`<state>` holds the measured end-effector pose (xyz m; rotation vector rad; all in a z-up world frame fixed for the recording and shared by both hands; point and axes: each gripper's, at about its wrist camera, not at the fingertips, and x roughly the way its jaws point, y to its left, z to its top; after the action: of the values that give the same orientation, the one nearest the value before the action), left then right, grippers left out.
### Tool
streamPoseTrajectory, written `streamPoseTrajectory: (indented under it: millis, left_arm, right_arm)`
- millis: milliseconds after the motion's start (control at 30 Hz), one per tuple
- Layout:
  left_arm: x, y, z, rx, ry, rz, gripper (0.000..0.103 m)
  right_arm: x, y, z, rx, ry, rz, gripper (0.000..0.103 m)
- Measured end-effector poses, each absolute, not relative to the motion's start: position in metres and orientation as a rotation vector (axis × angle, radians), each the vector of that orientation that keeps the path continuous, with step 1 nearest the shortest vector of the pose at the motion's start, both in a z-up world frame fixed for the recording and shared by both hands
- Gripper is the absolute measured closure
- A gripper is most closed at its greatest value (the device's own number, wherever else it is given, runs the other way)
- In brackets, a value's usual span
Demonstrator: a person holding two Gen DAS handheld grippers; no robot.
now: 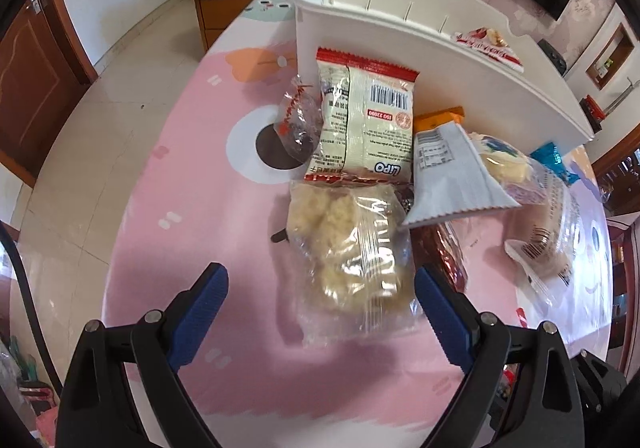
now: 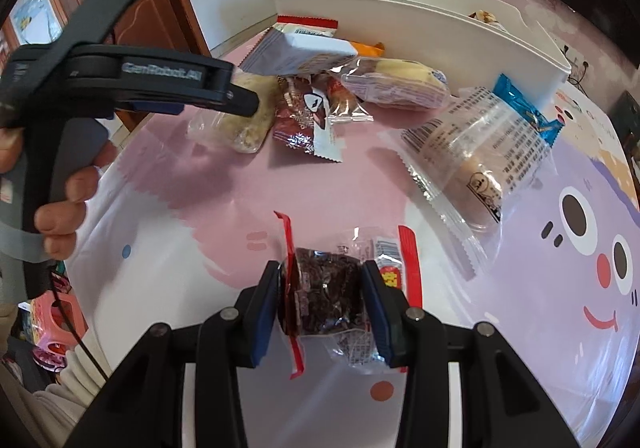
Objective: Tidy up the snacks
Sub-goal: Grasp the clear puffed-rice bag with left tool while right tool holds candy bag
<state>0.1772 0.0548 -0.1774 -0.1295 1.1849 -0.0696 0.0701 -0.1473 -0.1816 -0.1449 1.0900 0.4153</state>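
Note:
My right gripper (image 2: 322,272) is shut on a dark snack in a clear, red-edged wrapper (image 2: 326,296), held just above the pink table cover (image 2: 200,200). My left gripper (image 1: 320,274) stands wide open over a clear packet of pale crumbly snack (image 1: 348,248), its blue pads on either side and apart from it. In the right wrist view the left gripper (image 2: 240,104) hovers over that pale packet (image 2: 248,128). Several more packets lie piled in front of a white storage bin (image 1: 400,60): a red-and-cream LIPO packet (image 1: 368,128), a grey-white packet (image 1: 452,176) and a dark red packet (image 2: 304,116).
A clear bun packet (image 2: 472,144) and a blue packet (image 2: 524,108) lie right of the pile. A red packet (image 1: 488,44) sits inside the bin. A person's hand (image 2: 64,208) holds the left gripper. Beyond the table's far edge stands a wooden cabinet (image 1: 224,8) with a fruit bowl.

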Motion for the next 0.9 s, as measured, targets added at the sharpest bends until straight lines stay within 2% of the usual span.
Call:
streamPoseTrajectory:
  millis: [300, 367, 400, 433, 500, 633, 900]
  left_arm:
    - [0.195, 0.049, -0.195, -0.134, 1.217, -0.025, 0.011]
    - [0.193, 0.047, -0.195, -0.11, 1.201, -0.013, 0.02]
    - [0.192, 0.046, -0.194, -0.098, 1.191, -0.011, 0.031]
    - [0.19, 0.044, -0.193, -0.083, 1.178, -0.009, 0.046]
    - [0.187, 0.043, -0.19, -0.064, 1.162, -0.014, 0.058]
    - [0.178, 0.042, -0.185, -0.057, 1.145, -0.023, 0.065]
    - [0.13, 0.045, -0.174, -0.048, 1.162, -0.063, 0.068]
  right_arm:
    - [0.069, -0.143, -0.182, -0.144, 1.089, 0.417, 0.062]
    - [0.07, -0.144, -0.182, -0.139, 1.087, 0.417, 0.062]
    - [0.07, -0.144, -0.182, -0.136, 1.087, 0.417, 0.062]
    - [0.07, -0.145, -0.182, -0.132, 1.087, 0.417, 0.062]
    - [0.07, -0.145, -0.181, -0.129, 1.087, 0.417, 0.062]
    - [0.068, -0.144, -0.181, -0.129, 1.086, 0.413, 0.062]
    - [0.066, -0.151, -0.173, -0.099, 1.076, 0.401, 0.062]
